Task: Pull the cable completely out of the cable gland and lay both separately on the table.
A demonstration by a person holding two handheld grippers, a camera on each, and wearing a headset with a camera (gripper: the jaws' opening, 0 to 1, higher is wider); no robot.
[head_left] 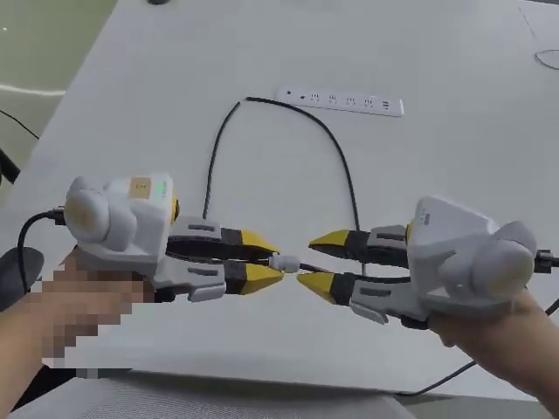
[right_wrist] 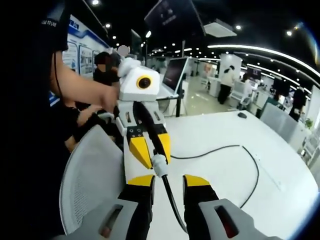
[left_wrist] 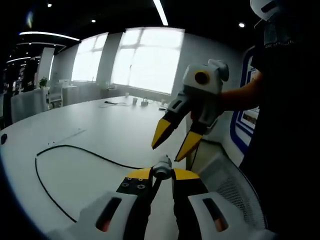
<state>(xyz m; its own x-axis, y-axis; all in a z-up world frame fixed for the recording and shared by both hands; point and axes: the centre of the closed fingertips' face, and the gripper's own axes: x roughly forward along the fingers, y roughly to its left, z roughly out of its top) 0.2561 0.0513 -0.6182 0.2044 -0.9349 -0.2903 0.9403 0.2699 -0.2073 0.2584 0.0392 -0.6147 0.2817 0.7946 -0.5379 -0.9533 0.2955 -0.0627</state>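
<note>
A small white cable gland [head_left: 285,261] is held above the white table [head_left: 437,157], with my left gripper [head_left: 278,261] shut on it from the left. A black cable [head_left: 348,179] leaves the gland to the right and passes between the jaws of my right gripper [head_left: 313,260], which stand open around it. In the left gripper view the gland [left_wrist: 161,167] sits between the yellow tips, facing the right gripper [left_wrist: 167,152]. In the right gripper view the cable [right_wrist: 170,196] runs down between my open jaws from the gland [right_wrist: 159,164].
A white power strip [head_left: 341,101] lies at the far side, with the cable looping toward it across the tabletop. A white mesh chair back [head_left: 262,400] is at the near edge. People stand in the background [right_wrist: 227,80].
</note>
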